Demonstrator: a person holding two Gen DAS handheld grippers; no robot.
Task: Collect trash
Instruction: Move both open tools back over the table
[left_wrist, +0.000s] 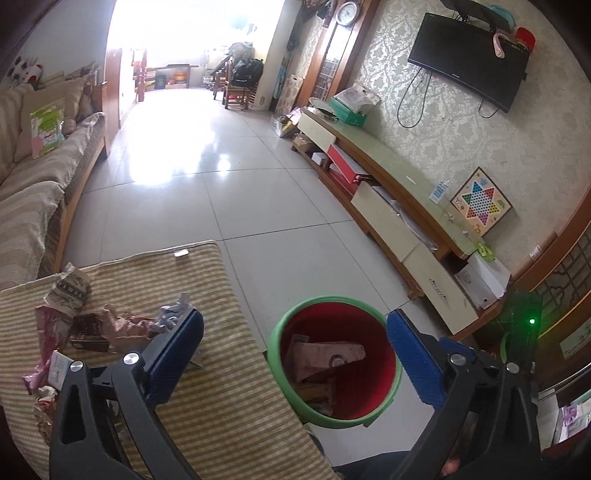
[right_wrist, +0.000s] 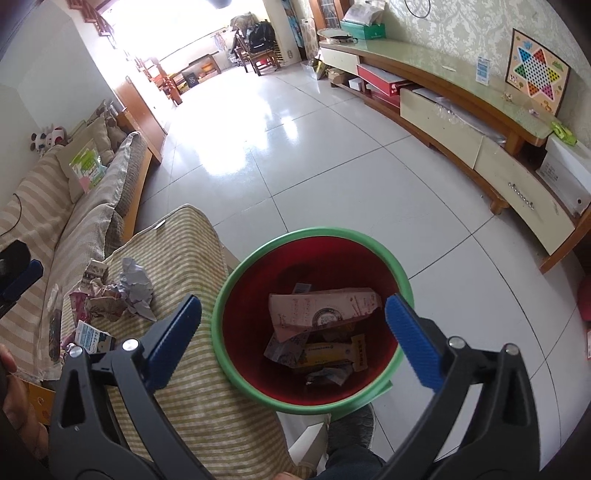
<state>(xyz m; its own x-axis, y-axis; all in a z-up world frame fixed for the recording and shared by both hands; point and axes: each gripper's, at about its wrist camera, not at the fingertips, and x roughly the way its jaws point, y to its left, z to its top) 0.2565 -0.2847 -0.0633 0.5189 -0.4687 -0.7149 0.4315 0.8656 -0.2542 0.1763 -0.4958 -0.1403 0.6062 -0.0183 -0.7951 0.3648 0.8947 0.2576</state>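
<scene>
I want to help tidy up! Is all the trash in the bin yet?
Not yet. A pink carton and wrappers already lie in the red bin. Both grippers, left gripper and right gripper, are open and empty. Crumpled paper and wrappers remain on the striped cloth.

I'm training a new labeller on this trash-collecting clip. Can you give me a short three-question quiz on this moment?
1. True or false: the right gripper has a wrapper clamped between its fingers.
2. Where does the pink carton lie? A) on the striped cushion B) inside the bin C) on the floor tiles
3. Fill in: the bin is red inside with a ___ rim.

Key
1. False: both it and the left gripper are open and empty.
2. B. Crumpled paper and other wrappers are on the striped cushion.
3. Green.
</scene>
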